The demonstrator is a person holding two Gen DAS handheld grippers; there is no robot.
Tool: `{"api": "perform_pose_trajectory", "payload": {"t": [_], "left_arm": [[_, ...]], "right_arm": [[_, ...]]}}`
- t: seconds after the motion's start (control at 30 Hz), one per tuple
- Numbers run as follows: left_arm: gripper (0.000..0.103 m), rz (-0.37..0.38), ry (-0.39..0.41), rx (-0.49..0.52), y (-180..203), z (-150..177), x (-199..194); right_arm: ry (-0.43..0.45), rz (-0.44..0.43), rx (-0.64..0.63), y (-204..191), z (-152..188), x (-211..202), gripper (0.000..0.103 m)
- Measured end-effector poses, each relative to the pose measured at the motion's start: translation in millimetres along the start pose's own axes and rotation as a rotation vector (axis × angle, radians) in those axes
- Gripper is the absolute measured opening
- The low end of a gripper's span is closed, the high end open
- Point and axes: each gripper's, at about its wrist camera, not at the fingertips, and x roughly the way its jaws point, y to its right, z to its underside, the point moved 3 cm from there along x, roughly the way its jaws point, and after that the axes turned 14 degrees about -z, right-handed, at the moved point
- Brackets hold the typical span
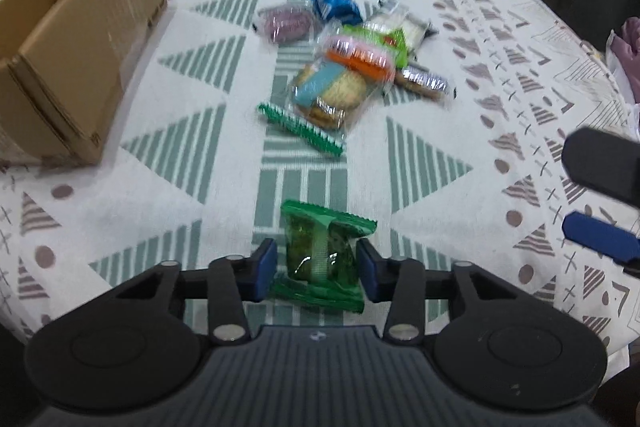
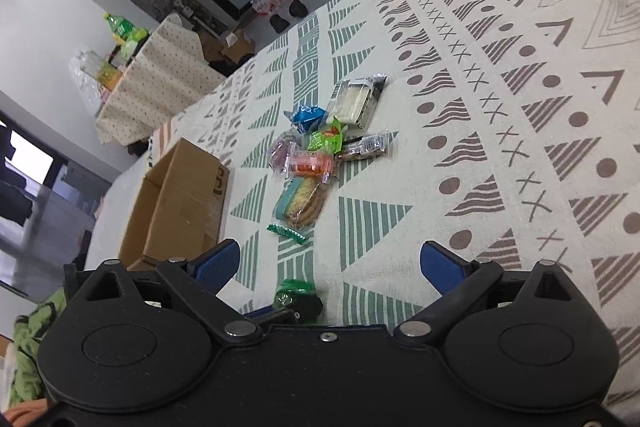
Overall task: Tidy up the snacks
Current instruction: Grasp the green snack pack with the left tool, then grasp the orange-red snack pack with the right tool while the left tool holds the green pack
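Between our left gripper's (image 1: 317, 265) blue pads sits a green snack packet (image 1: 324, 255), the jaws closed against its two sides, low over the patterned tablecloth (image 1: 440, 163). Ahead of it we have a bare stretch of cloth before the heap of snacks (image 1: 352, 67) (biscuits, a pink-and-orange pack, a blue one, a purple one, all somewhat blurred). A loose green wrapper strip (image 1: 302, 129) lies at the heap's near edge. To our left the open cardboard box (image 1: 76, 47) stands well apart from the heap, with clear cloth between them.

Our right gripper (image 2: 330, 263) hangs with its jaws wide apart and nothing between them; its fingers (image 1: 600, 239) show at the right edge of the left wrist view. From the right wrist we see what the left does not: the cloth running wide and free to the right, a second covered table (image 2: 156, 83) beyond the far edge, and the left gripper's tip with the packet (image 2: 296, 293) just below our open jaws.
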Motion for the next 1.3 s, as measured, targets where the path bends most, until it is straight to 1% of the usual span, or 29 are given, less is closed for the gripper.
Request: {"api": "perform_pose_trajectory", "payload": {"t": [0.07,0.17,0.27,0.43,0.57,0.83,1.0,1.2,1.3], "left_arm": [[0.031,0.001,0.002,-0.018,-3,1,1],[0.028,0.009,0.011,-0.042,-10,-2,-1],[0.027,0.014,0.031,-0.067,-18,-9,-6],[0.027,0.024,0.063,-0.107,-32,-23,-13],[0.027,0.032,0.088,-0.134,-43,-34,-20],[0.027,0.064,0.111,-0.172,-60,-49,-26],[0.027,0.085,0.111,-0.182,-65,-56,-22],[0.027,0.103,0.097,-0.201,-69,-63,-11],[0.027,0.108,0.089,-0.201,-69,-67,-4]], "right_arm": [[-0.005,0.005,-0.005,0,-1,4,0.097],[-0.024,0.015,-0.012,0,-2,12,0.093],[-0.037,0.017,-0.028,-2,-2,20,0.090],[-0.036,0.005,-0.050,-10,-4,28,0.089],[-0.032,-0.002,-0.067,-16,-10,42,0.084],[-0.016,0.018,-0.098,-23,-20,68,0.081],[0.017,0.016,-0.069,-18,-28,78,0.079],[0.059,0.046,-0.024,-4,-36,90,0.069],[0.065,0.052,-0.002,2,-39,97,0.065]]}}
